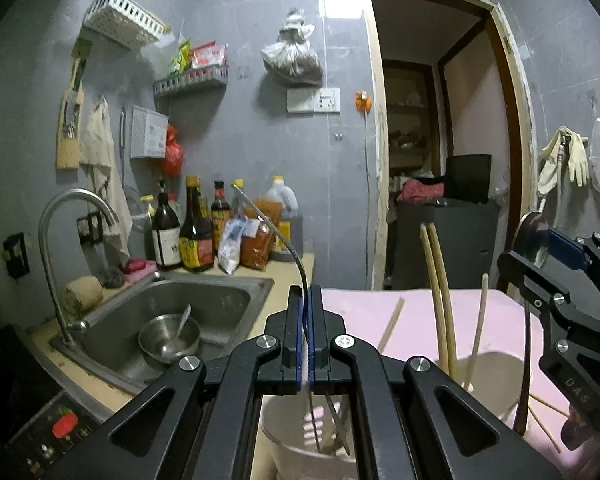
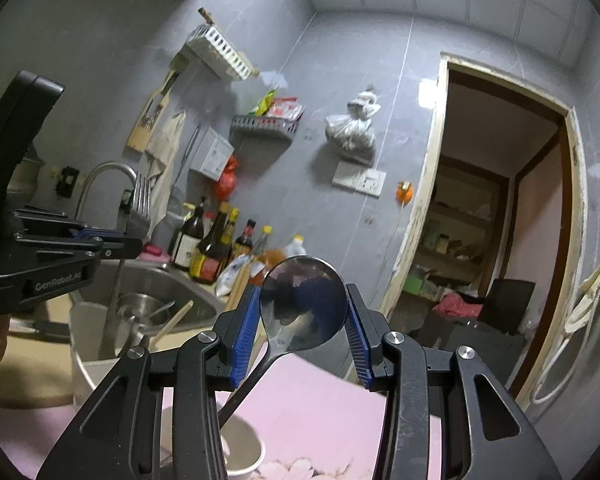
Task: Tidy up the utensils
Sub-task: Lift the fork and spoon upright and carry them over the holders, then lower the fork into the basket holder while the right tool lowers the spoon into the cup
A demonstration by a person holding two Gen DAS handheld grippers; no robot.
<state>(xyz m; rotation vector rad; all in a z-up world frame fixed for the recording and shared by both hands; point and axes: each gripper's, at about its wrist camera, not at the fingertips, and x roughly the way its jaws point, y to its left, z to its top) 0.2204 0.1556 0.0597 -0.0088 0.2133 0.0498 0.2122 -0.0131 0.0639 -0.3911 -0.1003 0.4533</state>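
My left gripper is shut on a metal fork, seen edge-on; its handle runs down into a white cup below. The same fork's tines show in the right wrist view. My right gripper is shut on the bowl of a metal spoon, handle slanting down into a second white cup. That gripper and spoon also show at the right of the left wrist view. Wooden chopsticks stand in a cup.
Both cups stand on a pink cloth. A steel sink with a metal bowl, a tap and sauce bottles are to the left. An open doorway is behind.
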